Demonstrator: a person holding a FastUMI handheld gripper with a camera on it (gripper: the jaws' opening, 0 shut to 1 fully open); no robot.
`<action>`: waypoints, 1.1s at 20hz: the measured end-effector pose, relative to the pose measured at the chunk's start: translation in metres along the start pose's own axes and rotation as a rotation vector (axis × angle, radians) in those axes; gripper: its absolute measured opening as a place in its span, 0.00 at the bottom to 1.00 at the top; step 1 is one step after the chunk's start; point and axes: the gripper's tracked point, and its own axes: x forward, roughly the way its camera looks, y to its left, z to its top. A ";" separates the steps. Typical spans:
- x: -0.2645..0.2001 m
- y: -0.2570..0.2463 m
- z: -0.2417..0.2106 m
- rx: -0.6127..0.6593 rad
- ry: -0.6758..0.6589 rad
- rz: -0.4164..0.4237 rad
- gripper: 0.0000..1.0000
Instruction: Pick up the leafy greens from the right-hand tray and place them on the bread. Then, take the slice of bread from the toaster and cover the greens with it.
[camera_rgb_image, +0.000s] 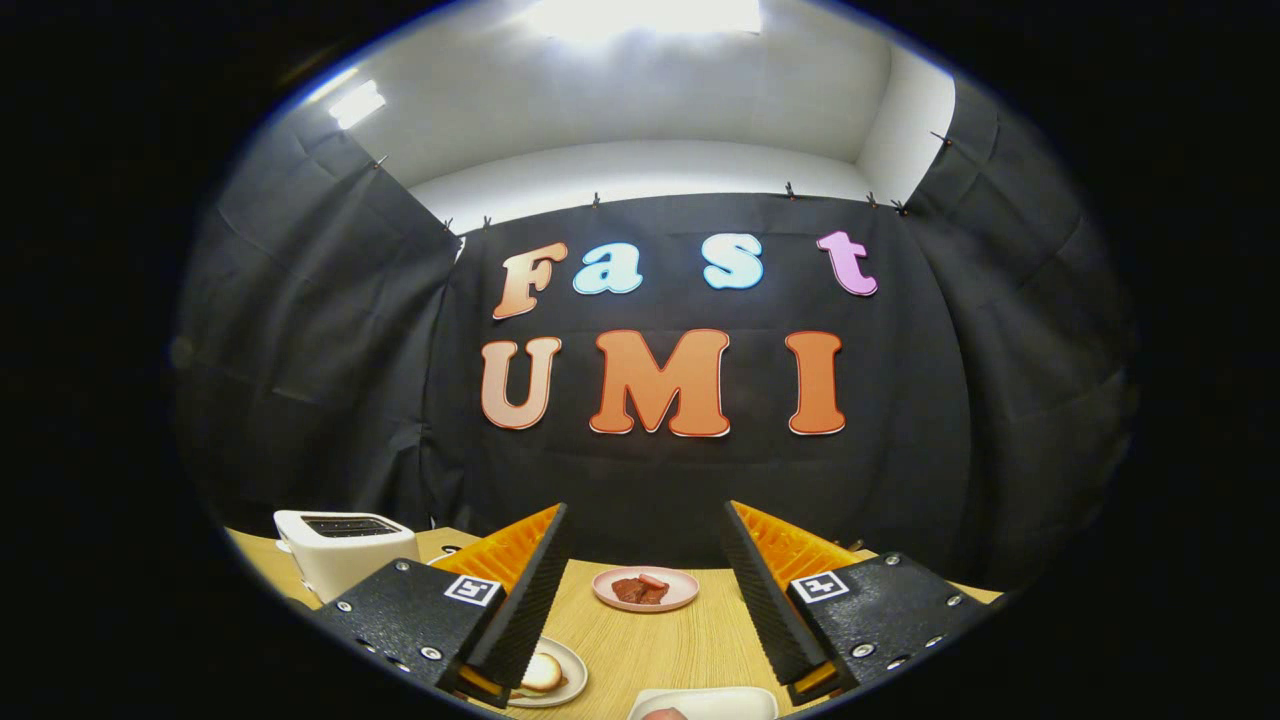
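The claw (640, 590) hangs above the wooden bench (650, 650) with its two fingers spread wide and nothing between them, tipped fairly level so that it looks more at the booth wall than at the food.

Taking the pink plate (645, 588) as the landmark: nearer than it and off to its left, half hidden under the left finger, sits a pale plate (560, 685) carrying the slice of bread (541, 673), which I take to be the base slice. Nearer than the pink plate and slightly to its right is the rim of a white tray (705, 702), cut off low between the fingers (something reddish lies in it, too little showing to name). The pink plate itself holds dark reddish pieces and lies between the fingers, beyond their tips. Left of it and a little farther back stands the white toaster (345, 560), its top slot visible; whether a slice is inside I cannot tell.

No leafy greens can be made out, so where they lie cannot be told from here; the right-hand tray is probably farther right or below the fingers. My judgement is that the first step is barely begun: nothing is gripped and the bread looks bare. The next move calls for tipping the claw downward and swinging it right to find the greens, then lowering the open fingers over them.
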 end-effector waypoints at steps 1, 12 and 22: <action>0.000 0.000 0.000 0.004 0.001 0.000 0.90; 0.002 0.019 0.003 0.029 -0.019 0.037 0.90; 0.005 0.022 0.006 0.027 -0.022 0.045 0.90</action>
